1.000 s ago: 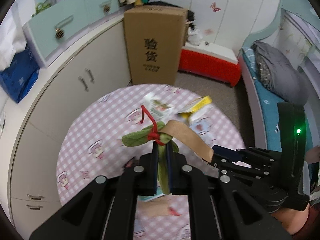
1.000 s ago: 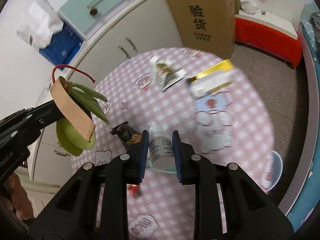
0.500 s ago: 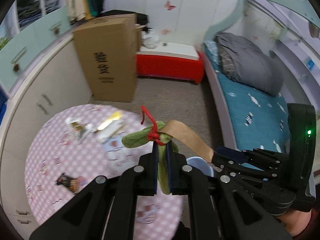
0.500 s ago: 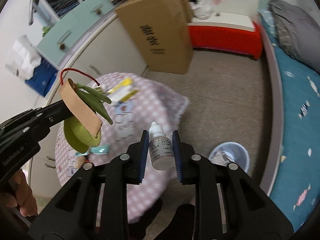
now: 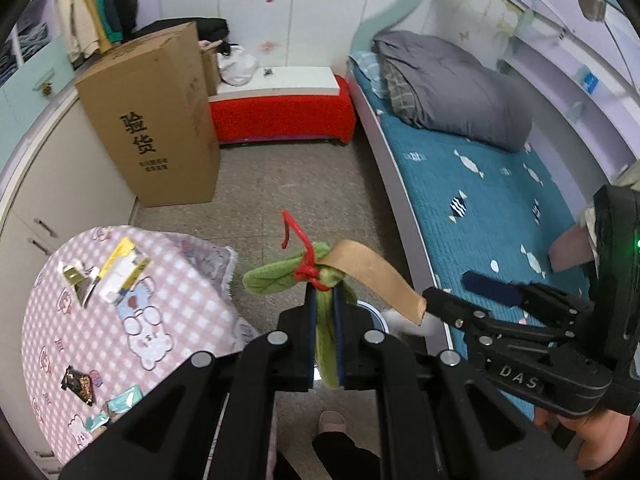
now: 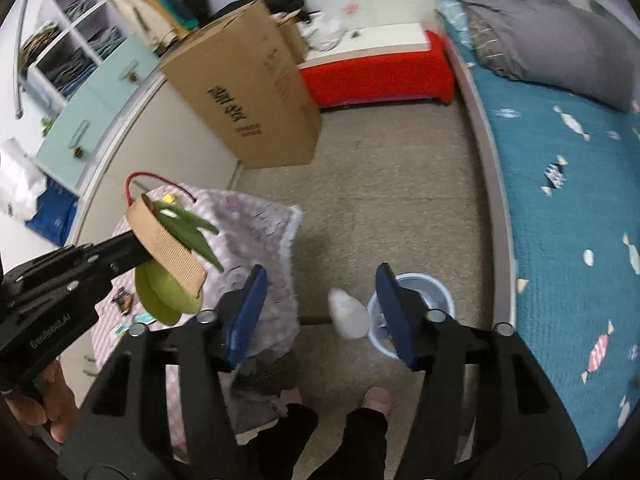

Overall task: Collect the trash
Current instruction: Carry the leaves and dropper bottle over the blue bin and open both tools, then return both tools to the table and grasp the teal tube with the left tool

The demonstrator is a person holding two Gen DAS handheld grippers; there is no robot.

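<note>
The white bottle [image 6: 349, 317] is in mid-air between the spread fingers of the right gripper [image 6: 322, 312], touching neither, blurred, and just beside the rim of the blue waste bin [image 6: 438, 285] on the floor. The right gripper stands wide open. In the left wrist view the bottle [image 5: 404, 322] shows as a white blur at the tip of the right gripper [image 5: 434, 300].

The left gripper [image 5: 324, 320] is clamped narrow on a green fabric item [image 5: 276, 278] tied with a red cord [image 5: 298, 240] and carrying a tan strap [image 5: 376, 276].

The round table [image 5: 52, 320] has a pink checked cloth. On it lie a yellow-and-white package [image 5: 120, 272], a dark wrapper [image 5: 80, 384] and a pale green packet [image 5: 124, 398].

The floor [image 5: 304, 188] is grey-brown carpet. A cardboard box [image 5: 156, 128] stands against white cabinets [image 5: 44, 184]. A red bench [image 5: 280, 114] sits beside a bed with a teal sheet [image 5: 488, 216] and a grey duvet [image 5: 452, 88].
</note>
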